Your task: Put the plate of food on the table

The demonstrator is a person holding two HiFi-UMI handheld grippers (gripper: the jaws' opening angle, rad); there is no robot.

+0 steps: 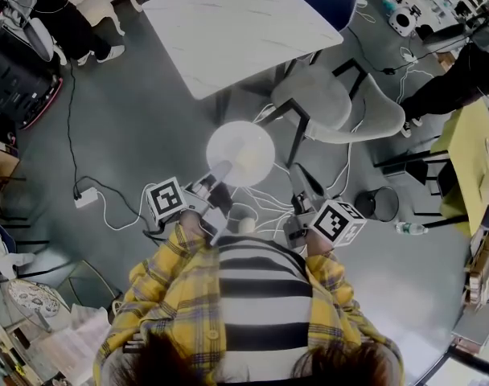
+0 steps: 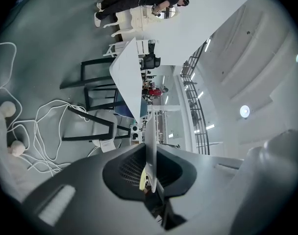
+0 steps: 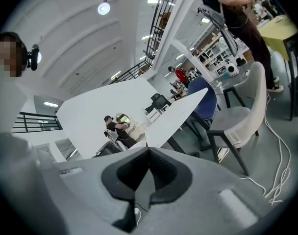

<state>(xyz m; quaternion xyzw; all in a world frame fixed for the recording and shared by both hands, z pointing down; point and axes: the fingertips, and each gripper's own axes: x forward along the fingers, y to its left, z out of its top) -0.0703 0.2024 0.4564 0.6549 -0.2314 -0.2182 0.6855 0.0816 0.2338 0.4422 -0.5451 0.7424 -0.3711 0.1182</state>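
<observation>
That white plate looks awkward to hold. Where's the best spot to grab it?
Grip the plate by its thin rim, from the edge nearest the person. It is flat and wide, so only the rim fits a claw; the left claw pinches it there.

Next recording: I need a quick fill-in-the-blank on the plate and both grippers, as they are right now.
1. The left gripper clamps the plate by its ___.
2. The right gripper has ___ between its closed jaws.
3. The plate hangs above the grey ___, short of the white table.
Missing words: rim; nothing; floor.
</observation>
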